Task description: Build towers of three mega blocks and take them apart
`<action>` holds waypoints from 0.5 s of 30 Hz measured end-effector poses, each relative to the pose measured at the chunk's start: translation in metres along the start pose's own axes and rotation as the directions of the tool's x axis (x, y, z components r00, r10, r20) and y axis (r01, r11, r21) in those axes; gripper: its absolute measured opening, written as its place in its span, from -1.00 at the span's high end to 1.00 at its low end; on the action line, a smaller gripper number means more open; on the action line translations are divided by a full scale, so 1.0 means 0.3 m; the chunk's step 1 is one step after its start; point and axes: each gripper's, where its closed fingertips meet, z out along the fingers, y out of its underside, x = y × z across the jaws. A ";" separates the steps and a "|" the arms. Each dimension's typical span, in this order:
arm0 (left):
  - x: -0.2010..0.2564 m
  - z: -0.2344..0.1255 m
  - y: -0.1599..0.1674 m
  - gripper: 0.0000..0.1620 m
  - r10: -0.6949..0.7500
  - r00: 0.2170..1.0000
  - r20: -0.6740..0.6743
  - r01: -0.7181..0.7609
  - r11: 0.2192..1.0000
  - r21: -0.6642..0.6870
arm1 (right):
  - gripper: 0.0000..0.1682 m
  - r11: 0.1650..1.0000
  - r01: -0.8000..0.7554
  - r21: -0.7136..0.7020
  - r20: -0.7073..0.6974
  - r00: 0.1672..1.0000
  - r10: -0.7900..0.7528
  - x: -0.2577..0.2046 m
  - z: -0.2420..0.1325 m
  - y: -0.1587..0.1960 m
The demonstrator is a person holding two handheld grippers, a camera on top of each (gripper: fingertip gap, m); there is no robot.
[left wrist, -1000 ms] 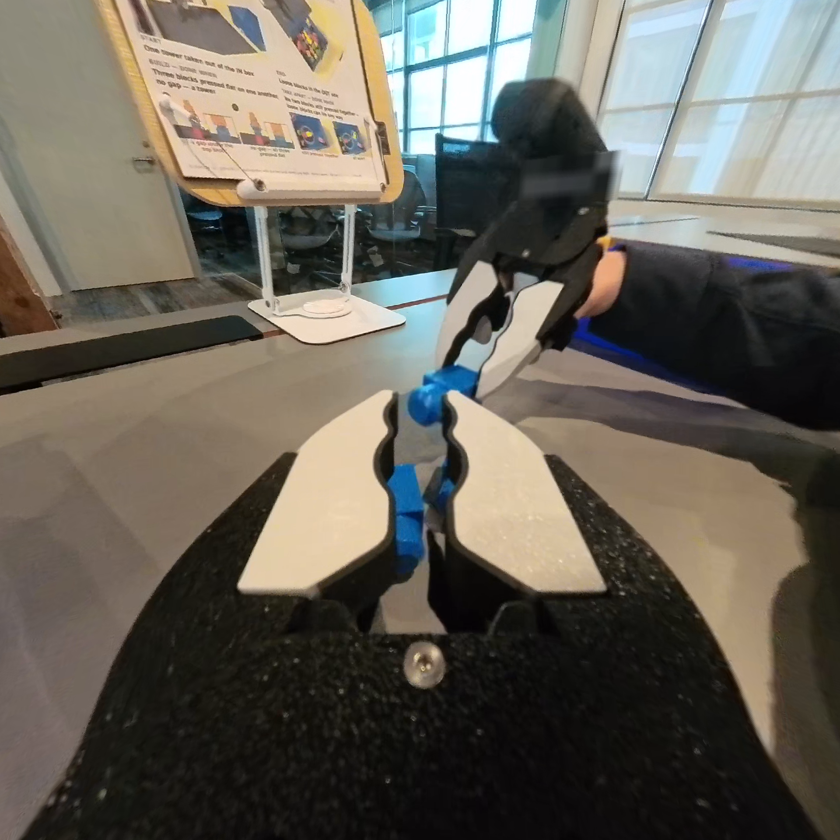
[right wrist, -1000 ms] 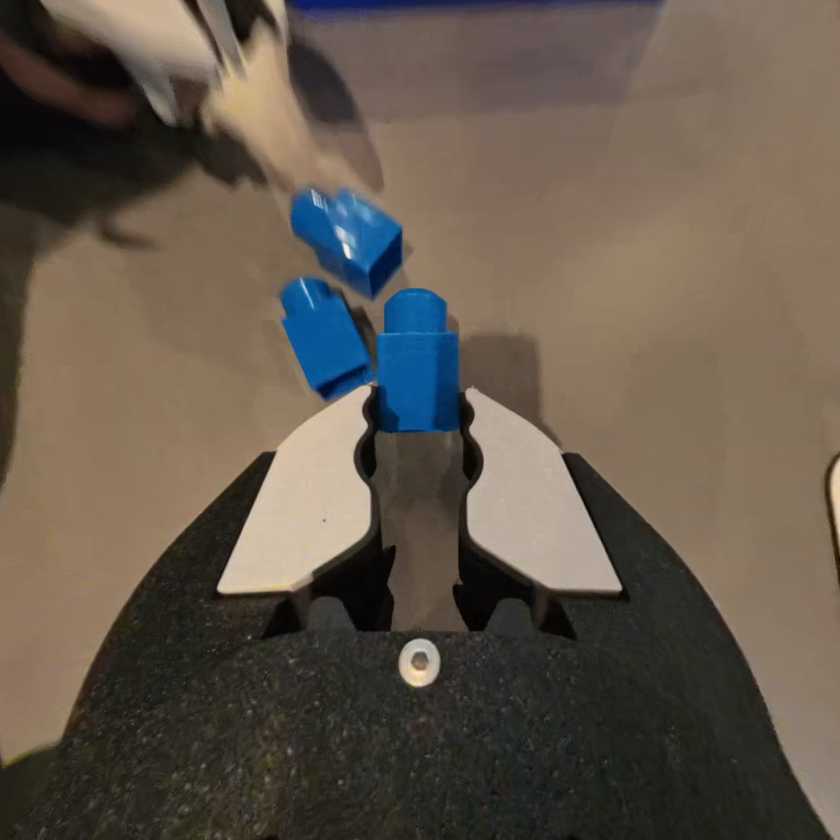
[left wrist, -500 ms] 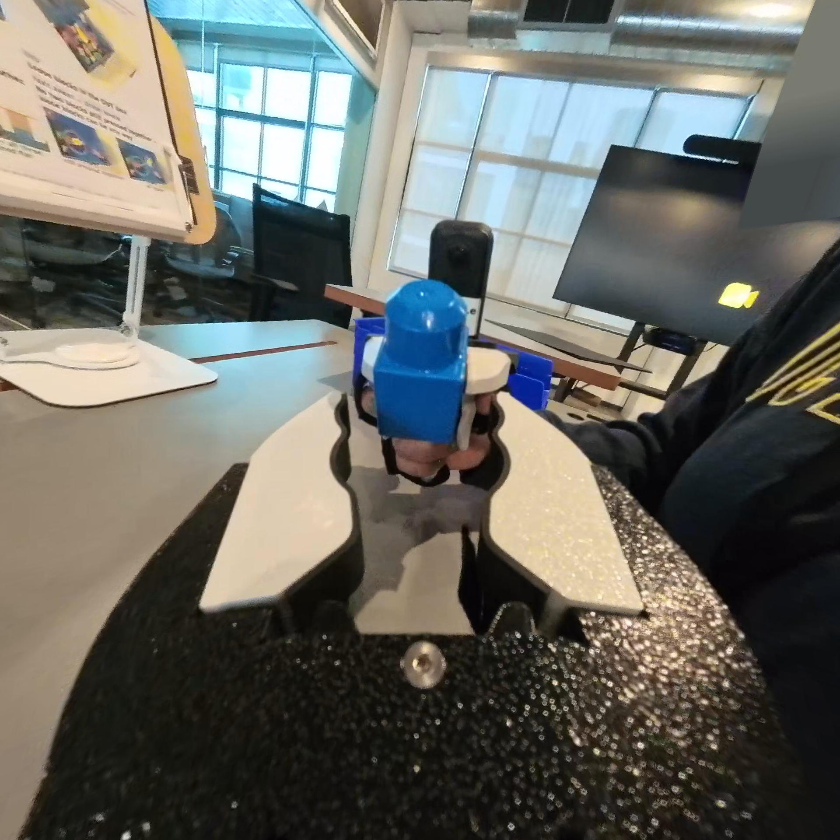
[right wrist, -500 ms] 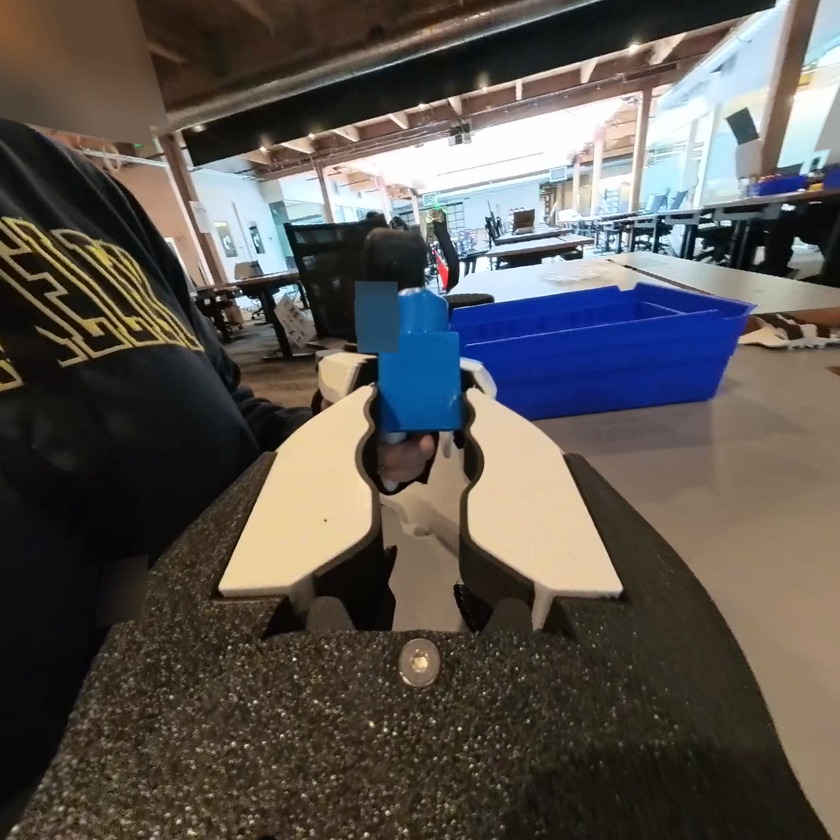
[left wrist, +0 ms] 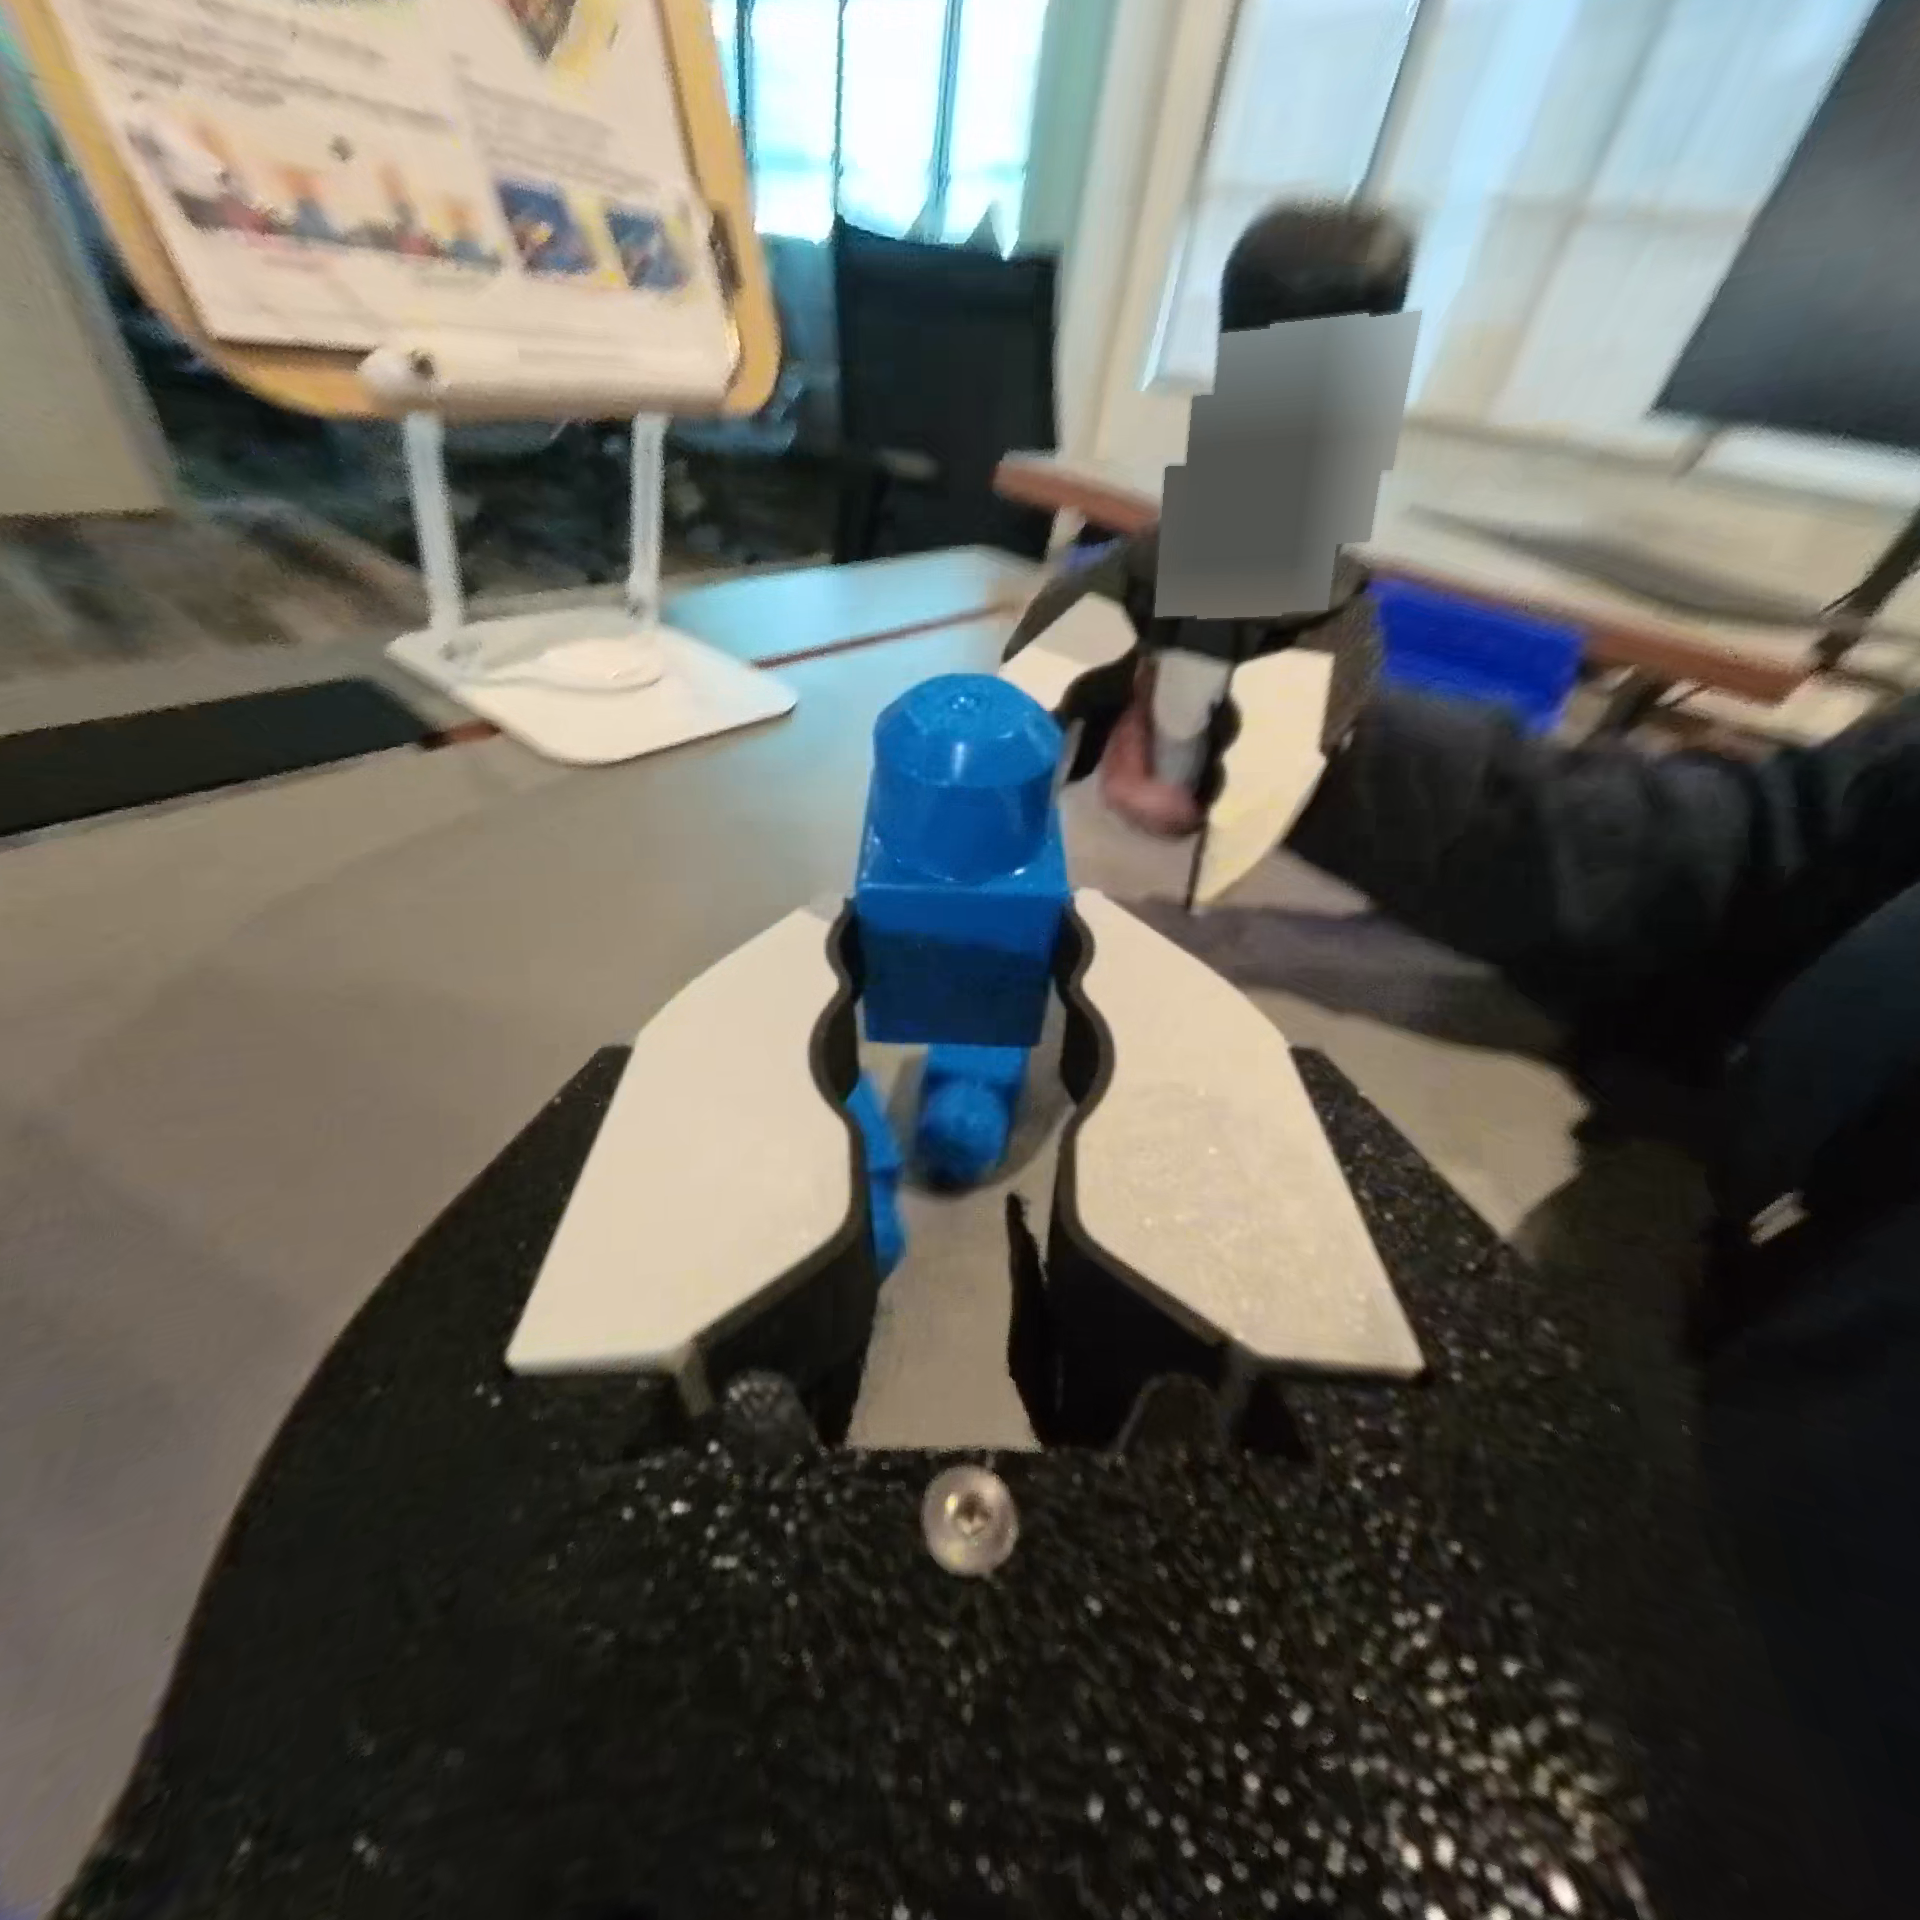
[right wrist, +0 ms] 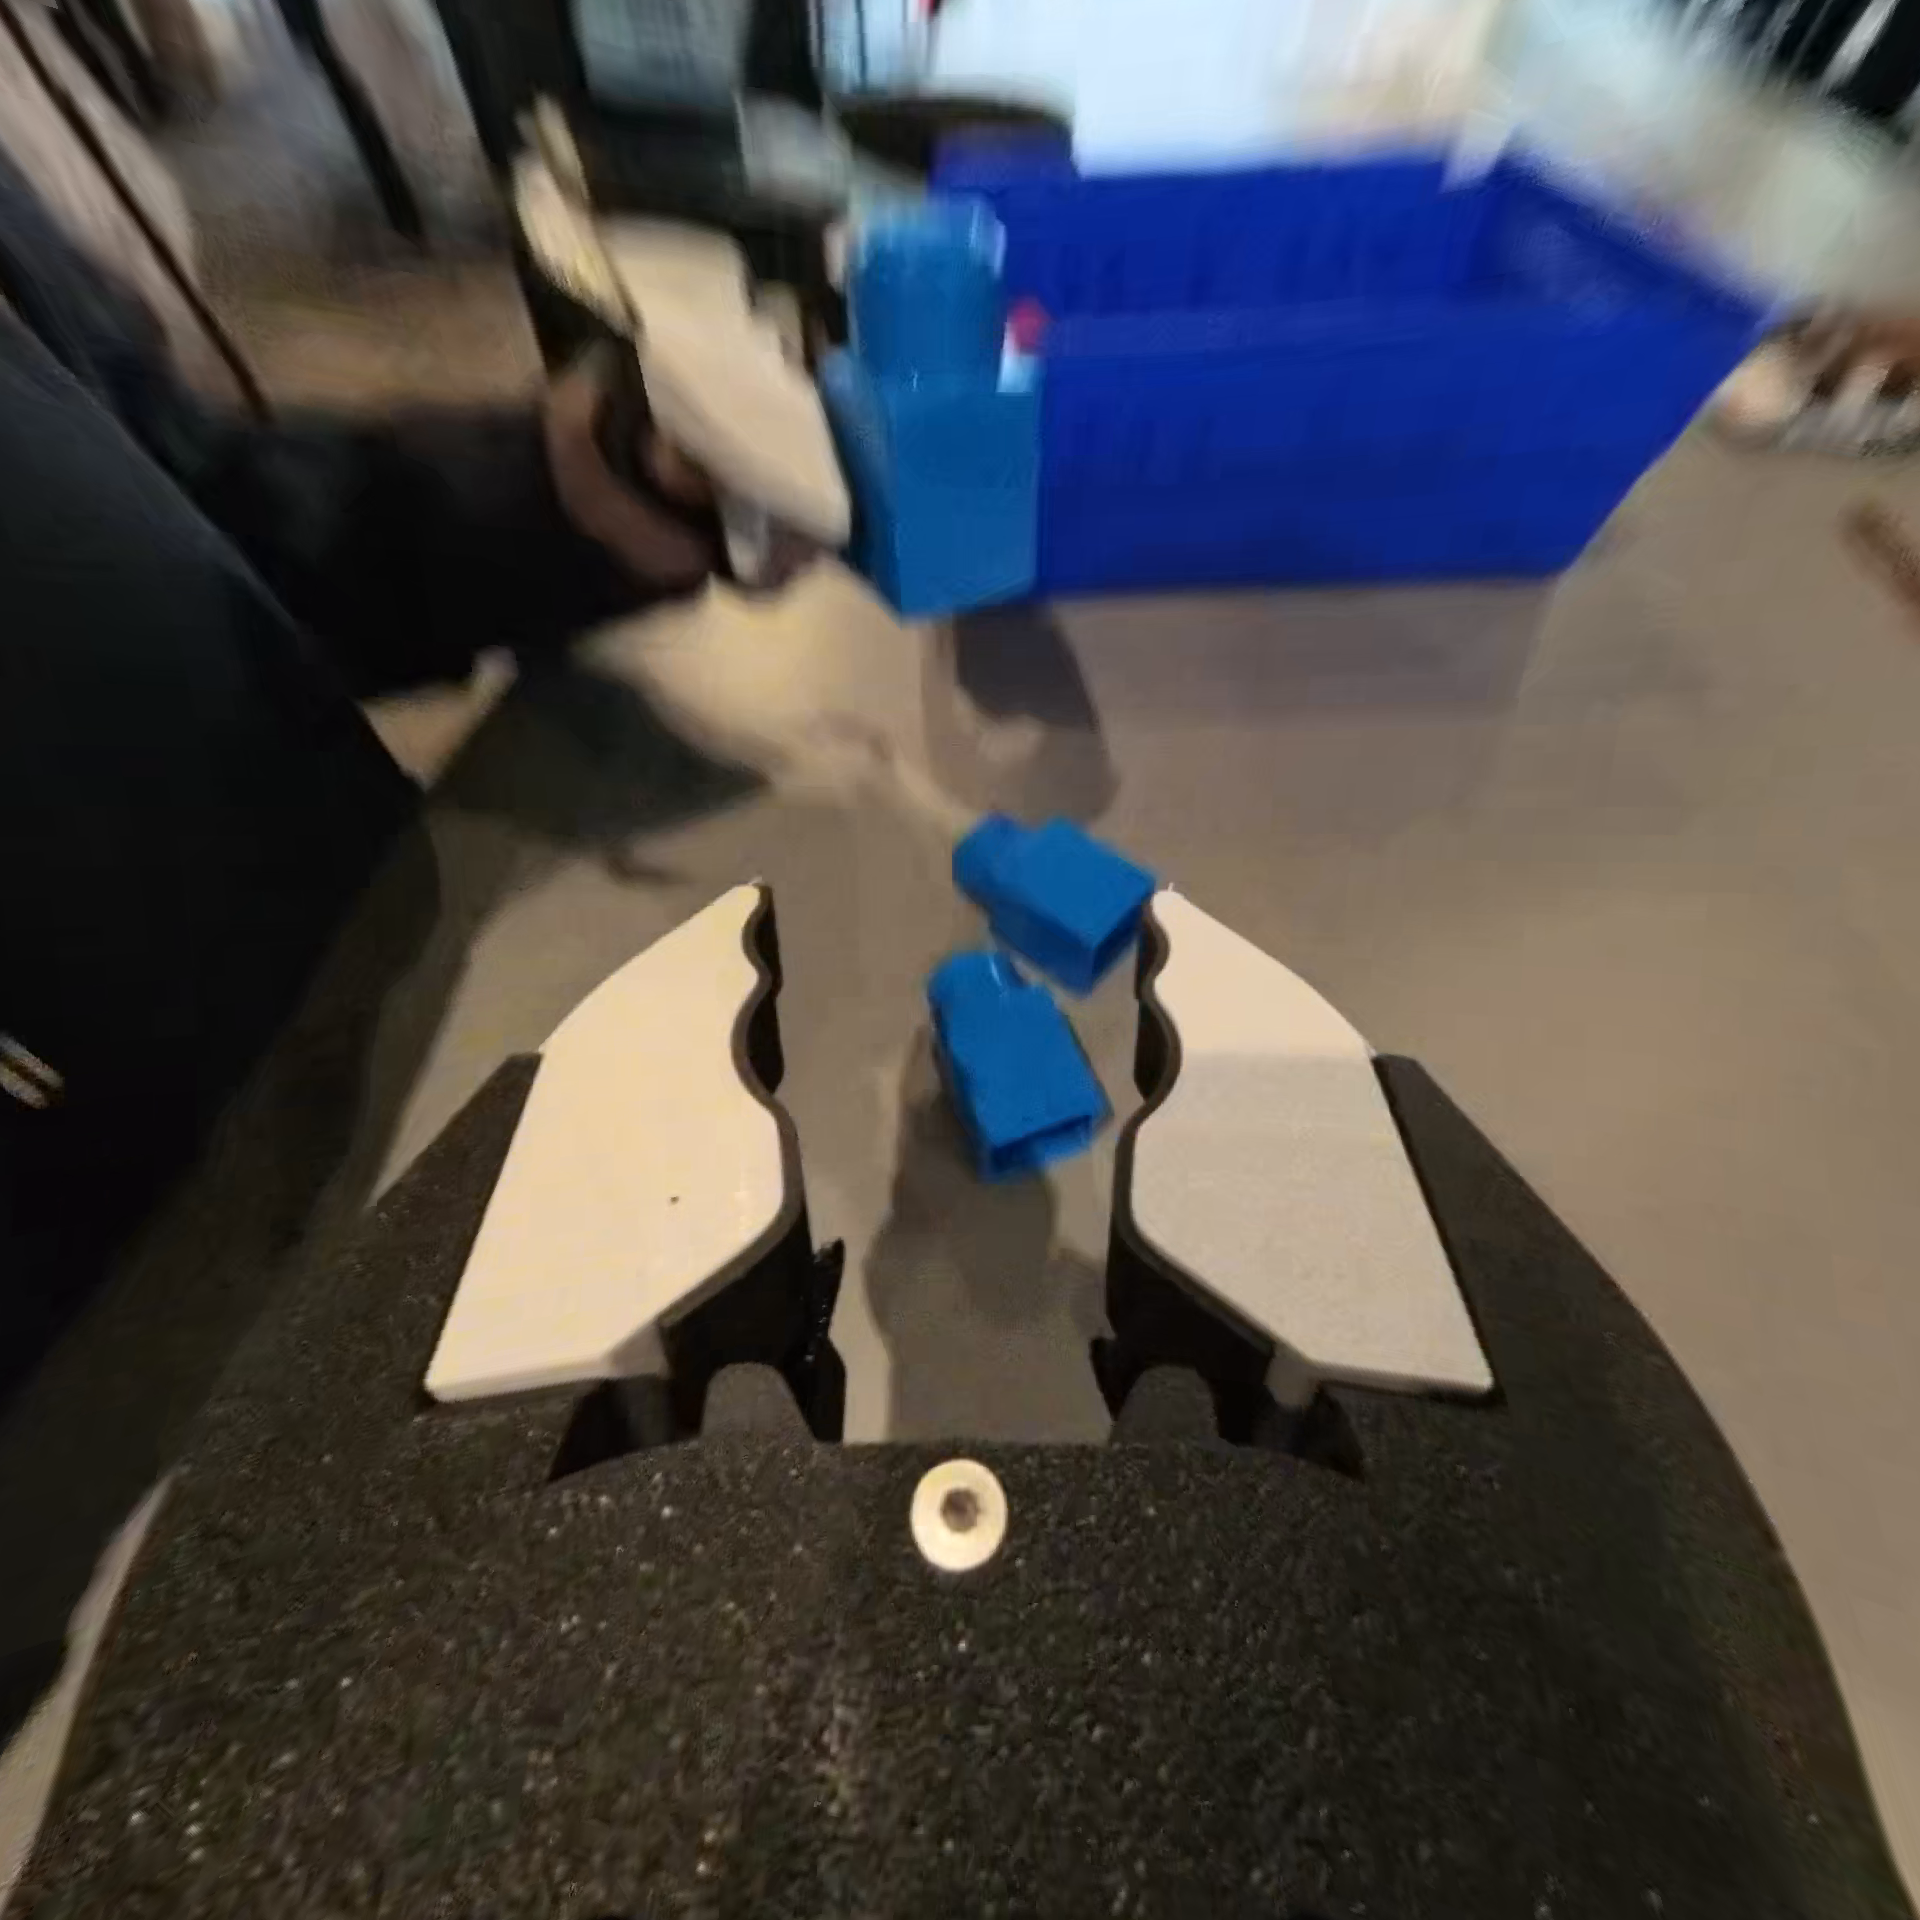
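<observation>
My left gripper (left wrist: 956, 920) is shut on a blue mega block (left wrist: 961, 790) and holds it upright, stud up, above the grey table (left wrist: 364, 987). Two more blue blocks (left wrist: 961, 1132) (left wrist: 878, 1174) lie on the table below it. My right gripper (right wrist: 958, 896) is open and empty, just above those same two blocks, which lie on their sides (right wrist: 1049, 914) (right wrist: 1013, 1070). The right wrist view shows the left gripper (right wrist: 862, 488) with its block (right wrist: 935, 457) farther back, blurred. The left wrist view shows the right gripper (left wrist: 1174, 748) open beyond the held block.
A blue bin (right wrist: 1351, 416) stands on the table behind the blocks. A white stand (left wrist: 582, 675) carrying an instruction board sits at the back left. A person's dark sleeves reach in from the right in the left wrist view (left wrist: 1558, 831).
Half a second ago the right gripper held the blue block between the open left fingers. Now the left gripper is shut on it; the right has opened and dropped toward the two blocks.
</observation>
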 end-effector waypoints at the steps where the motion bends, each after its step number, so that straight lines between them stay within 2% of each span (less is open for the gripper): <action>1: -0.018 -0.016 0.014 0.56 0.031 0.999 0.034 -0.029 0.998 -0.058 | 0.18 0.992 0.024 -0.125 0.005 1.000 -0.023 0.007 0.029 0.038; 4: -0.036 -0.042 0.044 0.57 0.120 0.990 0.070 -0.105 0.975 -0.195 | 0.19 0.907 0.128 -0.401 0.060 0.992 -0.114 0.025 0.091 0.121; 6: -0.031 -0.045 0.058 0.56 0.154 0.986 0.063 -0.133 0.959 -0.251 | 0.25 0.827 0.202 -0.525 0.120 0.979 -0.163 0.030 0.118 0.161; 11: -0.016 -0.030 0.098 0.56 0.191 0.981 0.040 -0.168 0.929 -0.330 | 0.34 0.650 0.329 -0.685 0.246 0.944 -0.219 0.017 0.157 0.211; 15: -0.019 -0.024 0.110 0.56 0.190 0.981 0.042 -0.164 0.925 -0.344 | 0.39 0.513 0.366 -0.777 0.278 0.930 -0.241 0.027 0.160 0.248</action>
